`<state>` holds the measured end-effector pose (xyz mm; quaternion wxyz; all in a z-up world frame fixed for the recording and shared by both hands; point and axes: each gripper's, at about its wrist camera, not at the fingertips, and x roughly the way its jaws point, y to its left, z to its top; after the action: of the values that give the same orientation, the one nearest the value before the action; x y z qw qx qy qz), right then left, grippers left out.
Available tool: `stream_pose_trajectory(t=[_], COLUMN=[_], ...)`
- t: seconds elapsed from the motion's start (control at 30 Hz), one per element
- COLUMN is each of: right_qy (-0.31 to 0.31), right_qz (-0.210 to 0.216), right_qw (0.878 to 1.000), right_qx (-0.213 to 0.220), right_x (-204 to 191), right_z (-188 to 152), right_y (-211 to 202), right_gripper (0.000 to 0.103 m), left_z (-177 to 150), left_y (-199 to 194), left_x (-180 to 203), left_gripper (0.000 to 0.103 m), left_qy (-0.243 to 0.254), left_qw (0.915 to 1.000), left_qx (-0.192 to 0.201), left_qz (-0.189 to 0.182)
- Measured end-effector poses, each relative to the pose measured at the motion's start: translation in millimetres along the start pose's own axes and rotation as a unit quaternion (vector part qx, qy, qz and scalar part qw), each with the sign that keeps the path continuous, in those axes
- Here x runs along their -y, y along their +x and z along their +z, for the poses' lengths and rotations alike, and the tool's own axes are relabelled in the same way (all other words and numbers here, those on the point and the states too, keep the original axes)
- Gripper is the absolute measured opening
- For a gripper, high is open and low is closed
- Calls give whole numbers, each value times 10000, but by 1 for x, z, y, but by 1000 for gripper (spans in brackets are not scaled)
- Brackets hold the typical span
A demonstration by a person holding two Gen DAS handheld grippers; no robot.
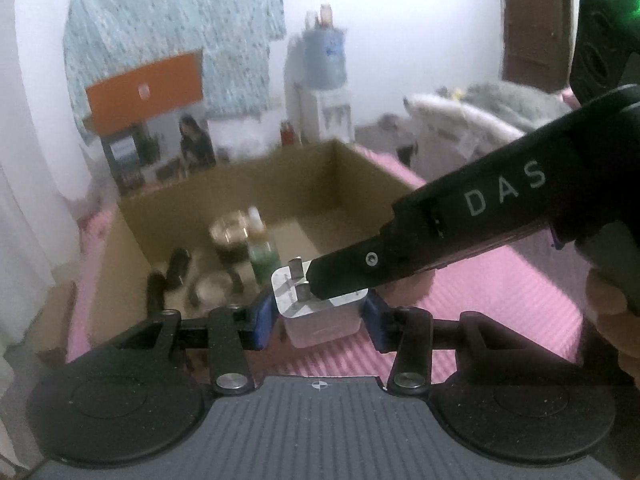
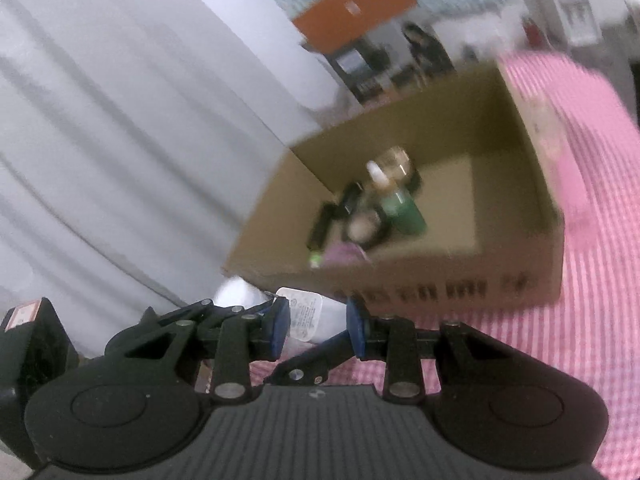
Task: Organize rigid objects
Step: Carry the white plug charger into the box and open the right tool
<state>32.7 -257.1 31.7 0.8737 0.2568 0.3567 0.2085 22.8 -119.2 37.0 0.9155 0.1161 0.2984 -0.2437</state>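
A white charger plug (image 1: 320, 316) with two metal prongs is pinched between the blue pads of my left gripper (image 1: 319, 320), above the pink mat. One black finger (image 1: 352, 268) of the right gripper reaches in from the right and lies across the plug's top beside the prongs. In the right wrist view the labelled face of the plug (image 2: 306, 314) sits between the pads of my right gripper (image 2: 318, 326), which is shut on it, and a left finger (image 2: 320, 350) shows underneath. Beyond stands an open cardboard box (image 1: 360, 176) (image 2: 440, 288) holding a green bottle (image 1: 262, 258) (image 2: 404, 212), dark jars and black tubes.
The box rests on a pink checked mat (image 1: 500, 280) (image 2: 580, 340). A white curtain (image 2: 120, 140) hangs to the left. An orange box (image 1: 148, 88), a water dispenser (image 1: 324, 92) and bedding (image 1: 480, 120) lie behind. A person's hand (image 1: 612, 320) grips the right tool.
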Motion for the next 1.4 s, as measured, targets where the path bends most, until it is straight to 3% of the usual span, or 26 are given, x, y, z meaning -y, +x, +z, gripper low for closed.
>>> stream_pose_trajectory(t=[0.17,0.3,0.57,0.9,1.2,1.4], right_qy=[-339,-343,-165,-113,-497,-570], right_qz=[-11,-73,-308,-632,-828,-854], right_qw=[9993,9993,9980,9900,9861,9871], right_qx=[182,102,-533,-1257,-1354,-1231], right_x=[-12,-4,31,63,59,57], right_z=[33,62,91,96,95,95], right_y=[-6,3,49,97,111,107], right_gripper=[34,35,35,35,34,34], left_z=[33,51,50,40,40,43], left_y=[12,40,100,141,149,140], left_x=[-11,-22,-33,-41,-43,-38], left_gripper=[45,45,45,45,47,53], left_qy=[-269,-508,-784,-1287,-1435,-1232], left_qw=[9996,9981,9910,9751,9701,9756], left_qx=[40,-221,-1024,-1729,-1833,-1709], left_qz=[-106,-251,-351,-525,-690,-625])
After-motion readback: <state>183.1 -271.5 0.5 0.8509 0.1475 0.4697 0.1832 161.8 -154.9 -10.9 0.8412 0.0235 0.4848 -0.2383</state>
